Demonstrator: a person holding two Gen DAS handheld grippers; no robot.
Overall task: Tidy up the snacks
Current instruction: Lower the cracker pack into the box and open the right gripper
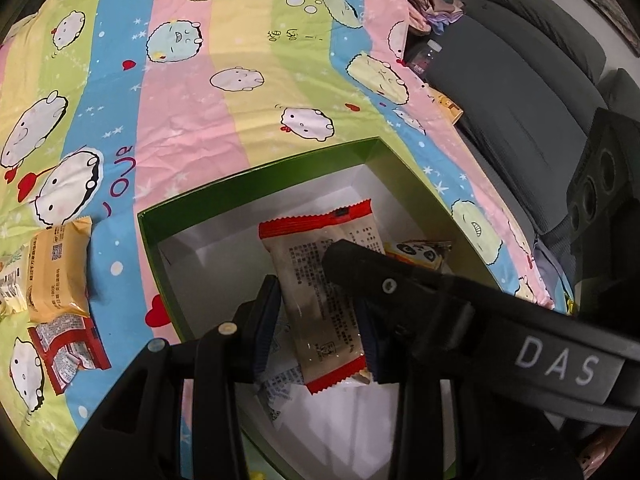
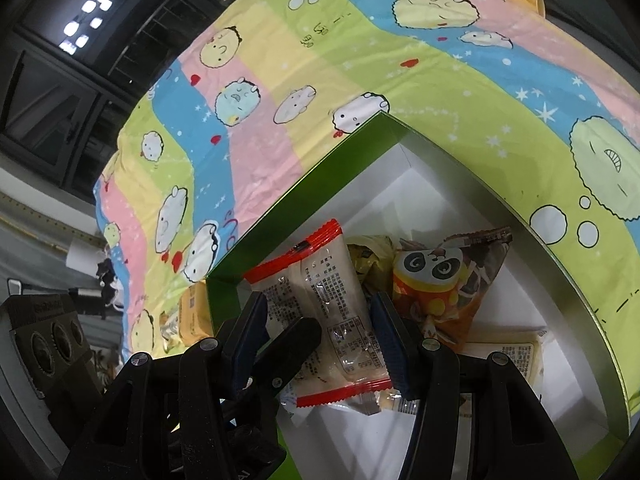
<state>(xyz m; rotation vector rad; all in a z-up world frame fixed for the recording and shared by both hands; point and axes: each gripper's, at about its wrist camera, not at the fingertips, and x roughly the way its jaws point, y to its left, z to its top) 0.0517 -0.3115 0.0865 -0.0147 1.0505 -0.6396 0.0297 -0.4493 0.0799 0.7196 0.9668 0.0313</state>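
Box (image 1: 256, 176), green with white floor, on cartoon bedsheet (image 1: 180, 92). Both claws over it: left gripper (image 1: 318, 320) clamps red-edged snack packet (image 1: 320, 280); right gripper (image 2: 318, 336) brackets the packet, contact unclear. "DAS" on right gripper's arm.

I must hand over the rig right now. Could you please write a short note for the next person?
Left gripper and right gripper: both straddle the red-edged packet over the green box; which one grips it, I cannot tell.
Done: panda packet and a pale packet lie in the box.
To do: release this packet into the box, then collect the yellow packet and red-white packet from the cloth.
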